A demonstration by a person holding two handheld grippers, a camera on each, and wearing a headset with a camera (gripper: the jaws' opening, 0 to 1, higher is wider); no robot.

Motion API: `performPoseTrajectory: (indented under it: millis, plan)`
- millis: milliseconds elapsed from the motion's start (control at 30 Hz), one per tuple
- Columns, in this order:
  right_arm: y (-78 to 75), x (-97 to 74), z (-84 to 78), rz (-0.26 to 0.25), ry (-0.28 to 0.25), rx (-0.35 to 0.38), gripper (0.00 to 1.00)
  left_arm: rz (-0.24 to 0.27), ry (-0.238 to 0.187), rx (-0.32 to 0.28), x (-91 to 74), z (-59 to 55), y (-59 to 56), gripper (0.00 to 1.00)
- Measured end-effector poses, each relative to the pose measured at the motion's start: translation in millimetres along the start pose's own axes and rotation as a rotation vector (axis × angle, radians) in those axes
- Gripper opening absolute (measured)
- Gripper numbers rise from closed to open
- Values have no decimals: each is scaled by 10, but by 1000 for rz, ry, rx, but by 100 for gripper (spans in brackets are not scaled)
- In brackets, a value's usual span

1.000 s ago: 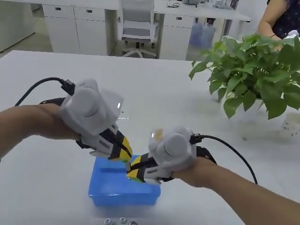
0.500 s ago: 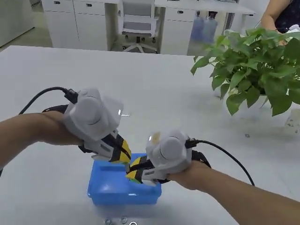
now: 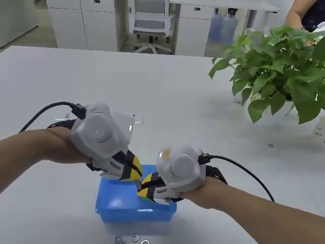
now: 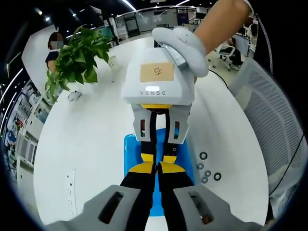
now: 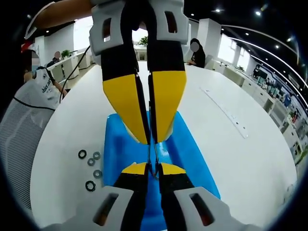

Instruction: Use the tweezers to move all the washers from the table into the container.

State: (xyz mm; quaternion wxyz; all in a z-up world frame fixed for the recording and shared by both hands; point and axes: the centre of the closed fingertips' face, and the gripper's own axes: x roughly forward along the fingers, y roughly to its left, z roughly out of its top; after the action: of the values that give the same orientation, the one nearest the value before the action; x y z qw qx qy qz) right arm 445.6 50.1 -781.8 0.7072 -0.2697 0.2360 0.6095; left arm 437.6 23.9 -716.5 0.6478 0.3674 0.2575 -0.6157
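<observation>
Both grippers meet tip to tip over the blue container (image 3: 122, 206). My left gripper (image 3: 136, 174) comes in from the left and my right gripper (image 3: 143, 186) from the right. In the right gripper view my right gripper (image 5: 151, 169) is shut on the thin tweezers (image 5: 152, 155). They run up into the yellow jaws of the left gripper (image 5: 148, 137), which look shut on them too. In the left gripper view my left gripper (image 4: 156, 167) faces the right gripper (image 4: 158, 157). Several washers (image 5: 91, 163) lie on the table beside the container (image 5: 113, 149); they also appear as washers (image 3: 134, 238) and washers (image 4: 207, 171).
A potted green plant (image 3: 277, 71) stands at the back right of the white table (image 3: 167, 96). A power strip (image 5: 224, 110) lies on the table beyond the container. Office chairs and cabinets stand behind the table, and a person sits near the plant.
The head camera has tilted and moved a little. Both grippers stay tip to tip over the blue container, sitting slightly lower in the picture.
</observation>
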Motion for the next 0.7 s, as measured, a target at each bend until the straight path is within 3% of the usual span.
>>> performPoseTrajectory:
  millis: [300,700]
  plan:
    - [13,-10,30,-1,5,-20,11,-6,1,7,-16,25,-18,6]
    - [29,-133,200,-18,-16,-46,11,21,-3,11,-213,148,-40,6]
